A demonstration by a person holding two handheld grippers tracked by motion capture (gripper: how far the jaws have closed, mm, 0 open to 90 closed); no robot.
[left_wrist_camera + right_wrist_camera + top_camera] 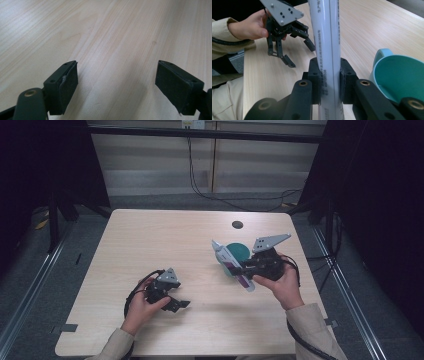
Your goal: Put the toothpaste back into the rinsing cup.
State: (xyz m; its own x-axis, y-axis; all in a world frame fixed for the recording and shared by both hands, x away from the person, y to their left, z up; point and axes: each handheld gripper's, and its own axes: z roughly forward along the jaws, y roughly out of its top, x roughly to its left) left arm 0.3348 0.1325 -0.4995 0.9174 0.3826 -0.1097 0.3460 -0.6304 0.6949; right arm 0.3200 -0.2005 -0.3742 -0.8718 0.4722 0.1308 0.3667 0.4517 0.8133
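Observation:
My right gripper (240, 270) is shut on a white tube with a purple band (231, 264), holding it tilted just above the table at centre right. In the right gripper view the tube (328, 50) stands between the two black jaws, pinched at its middle. A teal cup (240, 252) sits right behind the tube, and its rim (398, 77) is close on the right. My left gripper (179, 304) rests low at the front left of the table, open with nothing between its pads (68, 85); it is also across the table in the right gripper view (298, 53).
The light wooden table (150, 245) has a small dark round hole (237, 224) near its back right. Cables hang at the wall behind. Dark frames and floor rails flank the table on both sides.

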